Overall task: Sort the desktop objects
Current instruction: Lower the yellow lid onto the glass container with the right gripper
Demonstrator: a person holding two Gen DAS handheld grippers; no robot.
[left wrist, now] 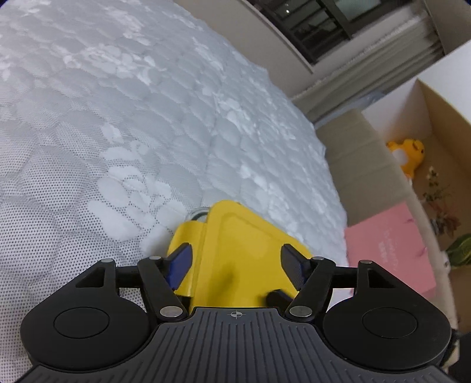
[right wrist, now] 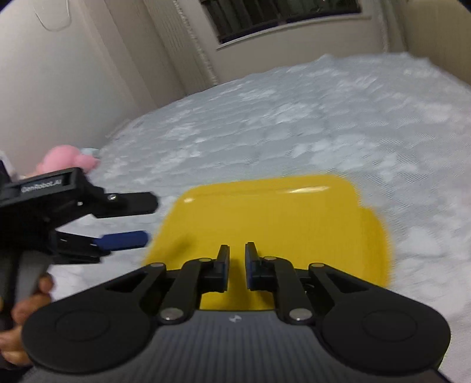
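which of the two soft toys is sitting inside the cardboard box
The yellow toy: it sits on the floor of the open cardboard box beside the bed. The pink toy lies on the mattress instead, near the wall.

One yellow box [right wrist: 265,229], perhaps lidded.

A wide bed [right wrist: 309,126] under a pale quilted cover with a white floral pattern fills the room. Cream walls [right wrist: 73,73] close in beside it, and a dark window [right wrist: 279,17] sits above the far end, with pleated pale curtains [right wrist: 182,44] hanging alongside.
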